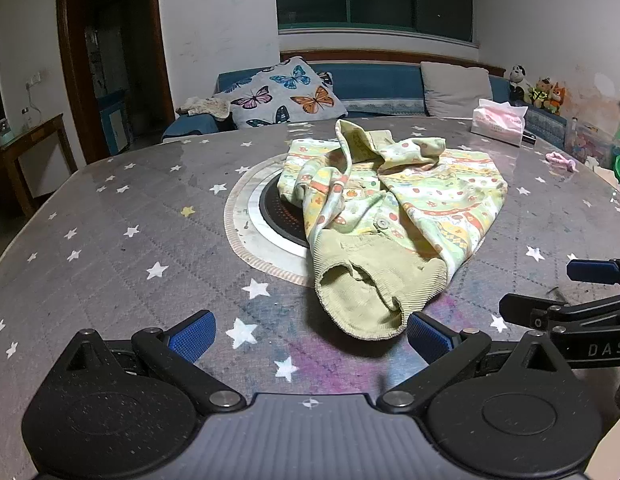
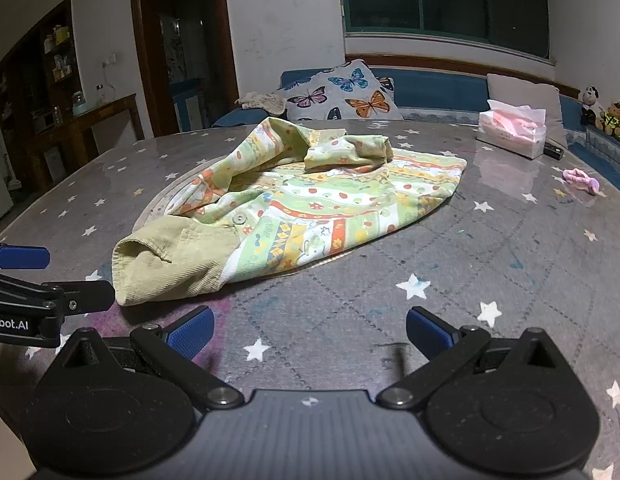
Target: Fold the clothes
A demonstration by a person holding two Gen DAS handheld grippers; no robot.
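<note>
Left wrist view: left gripper (image 1: 310, 334) spread wide, nothing between its blue pads, low over the star-print table (image 1: 110, 240). Right gripper (image 2: 308, 330) likewise spread and empty. Just ahead of both, a crumpled patterned garment (image 1: 389, 208) lies on the table, ribbed green hem (image 1: 365, 296) nearest, partly covering a round mat (image 1: 250, 224). Further back, tissue pack (image 1: 497, 122); beyond it, butterfly cushion (image 1: 286, 96) on a blue sofa (image 1: 373, 84).

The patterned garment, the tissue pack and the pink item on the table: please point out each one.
patterned garment (image 2: 310, 208): right wrist view, on its striped printed body.
tissue pack (image 2: 511, 130): right wrist view, on its front face.
pink item (image 2: 581, 181): right wrist view, on its middle.
</note>
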